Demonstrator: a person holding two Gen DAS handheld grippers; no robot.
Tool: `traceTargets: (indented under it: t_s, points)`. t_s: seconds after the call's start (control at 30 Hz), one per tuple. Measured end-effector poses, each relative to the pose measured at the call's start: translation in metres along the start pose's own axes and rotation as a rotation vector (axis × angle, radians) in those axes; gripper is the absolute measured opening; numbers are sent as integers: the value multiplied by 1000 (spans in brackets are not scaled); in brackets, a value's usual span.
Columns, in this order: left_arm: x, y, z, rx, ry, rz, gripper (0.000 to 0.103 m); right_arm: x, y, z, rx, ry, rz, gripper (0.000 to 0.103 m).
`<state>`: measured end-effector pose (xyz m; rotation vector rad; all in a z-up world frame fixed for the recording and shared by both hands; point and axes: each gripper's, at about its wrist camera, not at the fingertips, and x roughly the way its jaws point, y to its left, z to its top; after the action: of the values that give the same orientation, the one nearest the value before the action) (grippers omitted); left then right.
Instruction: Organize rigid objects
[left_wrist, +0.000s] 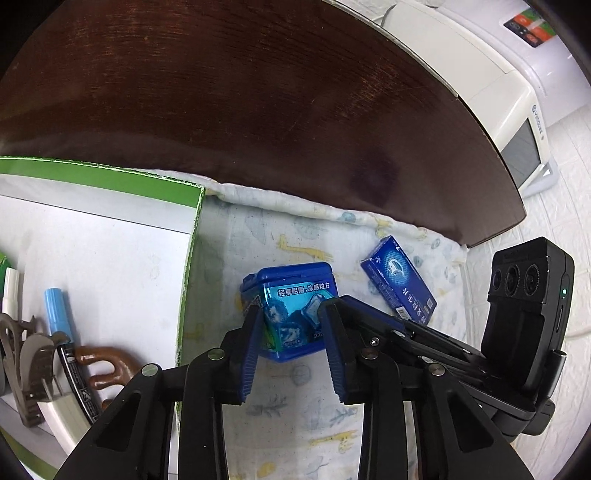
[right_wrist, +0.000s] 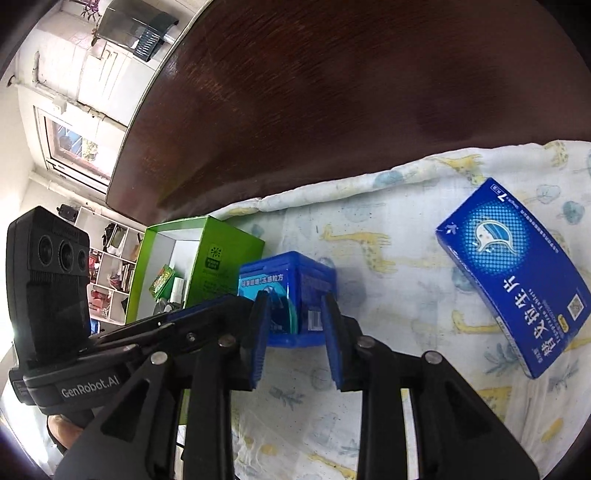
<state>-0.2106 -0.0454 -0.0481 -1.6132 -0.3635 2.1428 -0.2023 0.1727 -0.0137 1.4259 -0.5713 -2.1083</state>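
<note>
Left wrist view: left gripper (left_wrist: 291, 325) set wide around the blue gum tub (left_wrist: 291, 314), not visibly clamped; green box (left_wrist: 110, 177) at nine o'clock; right wrist view: right gripper (right_wrist: 295, 319) likewise wide at the tub, medicine carton (right_wrist: 513, 273) at two o'clock; stiff, light, slick plastic, best gripped across flat sides.

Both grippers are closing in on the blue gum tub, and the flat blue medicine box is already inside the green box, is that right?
Not quite. The medicine box isn't inside the green box; the right wrist view shows it lying on the cloth, on the far side of the gum tub. Both grippers, left and right, do straddle the tub.
</note>
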Motion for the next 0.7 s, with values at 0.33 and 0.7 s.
traceTargets:
  t_s: [0.33,0.7]
  points:
    - [-14,-3,-9,45,-50,-46,29,-10,13,-4,-28,-39,-36,26]
    - [-74,-15,-15,139,-166,-73,29,-45,54,-3,-98,-146,-23,27]
